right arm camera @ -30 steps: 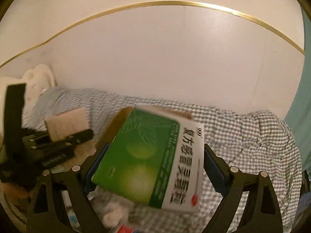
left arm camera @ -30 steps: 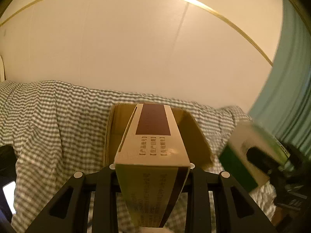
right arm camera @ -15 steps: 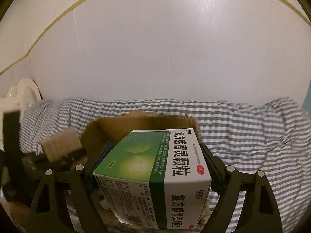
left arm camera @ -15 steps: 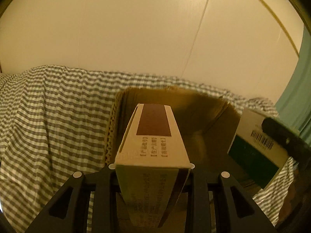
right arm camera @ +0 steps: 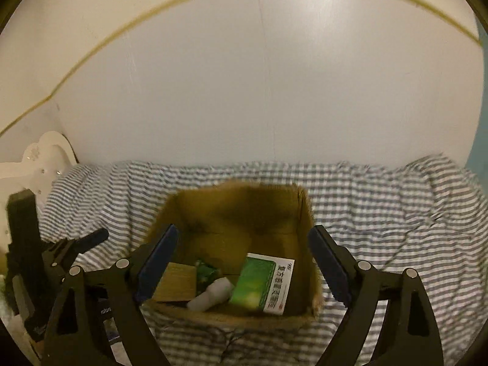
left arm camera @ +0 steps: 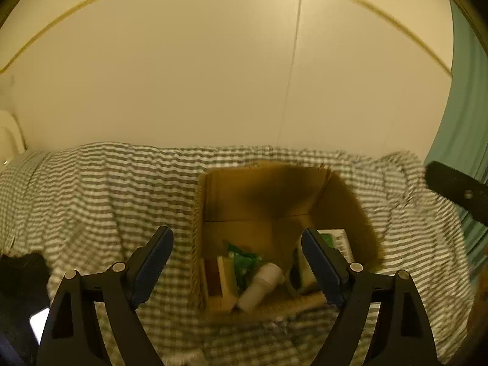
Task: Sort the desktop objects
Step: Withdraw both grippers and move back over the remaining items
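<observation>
Striped cloth (right arm camera: pixel 381 201) spread wide and wrinkly, plain pale wall (right arm camera: pixel 259 91) behind it, thin gold line (right arm camera: pixel 91 52) curving across the wall, white chair back (right arm camera: pixel 45 158) at the left, green curtain (left arm camera: pixel 466 106) at the right edge

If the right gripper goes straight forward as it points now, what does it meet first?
Probably the green medicine box inside the cardboard box, between the right gripper's open jaws; depth is unclear.

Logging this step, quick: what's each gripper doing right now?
Left gripper: fingers opening, nothing between them.
Right gripper: open, holding nothing.
</observation>
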A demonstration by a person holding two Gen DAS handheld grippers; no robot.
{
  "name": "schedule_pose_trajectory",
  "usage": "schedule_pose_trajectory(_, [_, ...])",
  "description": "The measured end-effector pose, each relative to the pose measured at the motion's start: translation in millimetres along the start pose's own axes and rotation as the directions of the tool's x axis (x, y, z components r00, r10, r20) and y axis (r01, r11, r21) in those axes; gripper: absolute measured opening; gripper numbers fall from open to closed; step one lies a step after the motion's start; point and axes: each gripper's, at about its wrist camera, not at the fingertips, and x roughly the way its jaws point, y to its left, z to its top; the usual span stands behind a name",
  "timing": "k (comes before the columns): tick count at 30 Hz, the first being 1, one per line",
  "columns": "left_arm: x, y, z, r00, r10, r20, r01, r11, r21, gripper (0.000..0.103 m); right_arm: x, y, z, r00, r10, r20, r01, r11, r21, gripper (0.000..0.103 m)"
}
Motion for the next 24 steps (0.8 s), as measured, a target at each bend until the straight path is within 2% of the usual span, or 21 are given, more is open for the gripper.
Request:
schedule_pose_trajectory(4, [-57.8, 9.7, -14.4, 0.999, 0.035, 0.017, -0.035, 0.999, -0.020, 0.098, -78.0, 12.7, 7.5, 0.998, -0.012, 0.058, 0.013, 1.000, -0.011, 0.088])
schedule_pose_trajectory(7, [-90.6, 17.2, -29.8, 1.000, 0.025, 0.012, -0.025, 0.999, -0.026, 0.098, -127.4, 25.0, 3.8, 0.997, -0.016, 0.080, 0.018, 1.000, -0.025, 0.089])
schedule_pose_trajectory(13, [-122.0, 32.1, -76.4, 0.999, 0.025, -0.047, -0.028, 0.997, -0.066, 0.098, -183.9, 34.6, -28.1, 0.997, -0.028, 0.068, 0.033, 0.997, -0.067, 0.090])
schedule_pose_trajectory(17, [-116.6, 42.0, -111.6, 0.994, 0.042, -0.099, -0.052, 0.993, -0.105, 0.098, -182.9, 31.0, -66.3, 1.000, -0.004, 0.020, 0.005, 0.999, -0.049, 0.091])
schedule_pose_trajectory(22, [-102.2, 45.1, -167.0, 0.986, 0.013, -0.163, -0.038, 0.989, -0.145, 0.098, -151.6, 25.2, -114.9, 0.999, 0.031, -0.041, -0.031, 0.999, -0.014, 0.091])
schedule_pose_trajectory(24, [-96.2, 42.3, -187.4, 0.981, 0.018, -0.191, -0.047, 0.988, -0.149, 0.098, -132.3, 21.2, -140.4, 0.993, 0.042, -0.107, -0.041, 0.999, 0.007, 0.091])
